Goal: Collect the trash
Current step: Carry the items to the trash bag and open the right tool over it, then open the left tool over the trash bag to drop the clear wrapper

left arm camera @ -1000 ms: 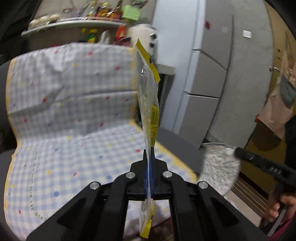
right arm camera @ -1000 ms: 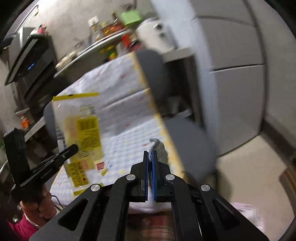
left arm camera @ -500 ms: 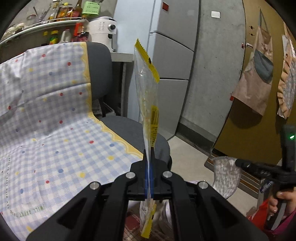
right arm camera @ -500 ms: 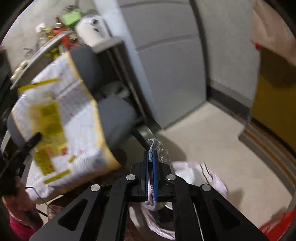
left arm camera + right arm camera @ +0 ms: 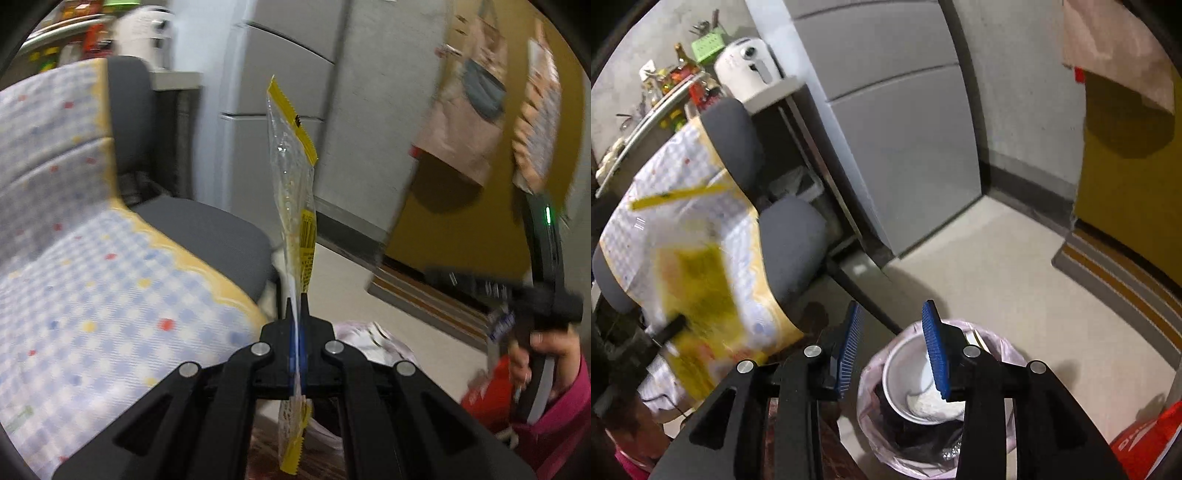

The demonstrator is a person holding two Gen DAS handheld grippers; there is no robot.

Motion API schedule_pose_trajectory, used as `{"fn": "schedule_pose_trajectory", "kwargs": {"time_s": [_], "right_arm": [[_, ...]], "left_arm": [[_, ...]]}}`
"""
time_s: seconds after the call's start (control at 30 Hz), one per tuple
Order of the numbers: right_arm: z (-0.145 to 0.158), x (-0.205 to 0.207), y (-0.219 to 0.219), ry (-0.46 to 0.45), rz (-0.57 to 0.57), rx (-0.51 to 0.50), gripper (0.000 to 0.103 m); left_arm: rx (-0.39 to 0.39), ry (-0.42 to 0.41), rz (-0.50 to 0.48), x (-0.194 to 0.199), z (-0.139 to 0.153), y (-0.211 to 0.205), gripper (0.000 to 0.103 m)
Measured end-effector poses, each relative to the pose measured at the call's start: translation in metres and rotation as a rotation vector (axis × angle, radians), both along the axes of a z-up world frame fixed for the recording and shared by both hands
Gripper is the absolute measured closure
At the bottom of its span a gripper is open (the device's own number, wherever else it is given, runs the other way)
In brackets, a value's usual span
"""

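Observation:
My left gripper (image 5: 295, 306) is shut on a clear and yellow plastic snack wrapper (image 5: 295, 184) that stands edge-on above the fingers. The wrapper also shows blurred in the right wrist view (image 5: 690, 273), held at the left. My right gripper (image 5: 892, 321) is open and empty above a trash bin lined with a pale pink bag (image 5: 1012, 354). The bin holds a white paper bowl (image 5: 905, 373) and crumpled scraps. In the left wrist view the right gripper (image 5: 436, 273) is at the right, blurred, and the bin's bag (image 5: 369, 332) lies just beyond my left fingers.
A grey office chair (image 5: 790, 236) draped with a checked dotted cloth (image 5: 92, 277) stands at the left. A grey fridge (image 5: 897, 122) is behind. A yellow door (image 5: 1126, 206) with a striped mat (image 5: 1115, 273) is at the right. A red bag (image 5: 1145, 446) lies on the floor.
My right gripper has opened and let go of the crumpled scrap over the bin. My left gripper has swung right toward the bin, still holding the wrapper.

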State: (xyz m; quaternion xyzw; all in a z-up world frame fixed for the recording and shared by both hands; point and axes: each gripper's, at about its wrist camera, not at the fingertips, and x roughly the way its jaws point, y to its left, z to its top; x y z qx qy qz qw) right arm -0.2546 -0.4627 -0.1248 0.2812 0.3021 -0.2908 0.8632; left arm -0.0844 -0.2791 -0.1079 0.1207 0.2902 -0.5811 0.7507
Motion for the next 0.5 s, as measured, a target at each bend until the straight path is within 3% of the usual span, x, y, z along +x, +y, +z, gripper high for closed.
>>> {"fn": "schedule_pose_trajectory", "kwargs": {"time_s": [0.3, 0.47, 0.5], "right_arm": [[0.036, -0.013, 0.011, -0.078, -0.009, -0.131, 0.066], [0.038, -0.023, 0.003, -0.083, -0.024, -0.148, 0.066], [0.037, -0.025, -0.001, -0.083, -0.031, -0.144, 0.066]], "left_arm": [[0.096, 0.044, -0.292, -0.047, -0.042, -0.055, 0.103], [0.164, 0.046, -0.341, -0.056, -0.058, -0.082, 0.103], [0.175, 0.050, -0.345, -0.056, -0.060, -0.086, 0.097]]}}
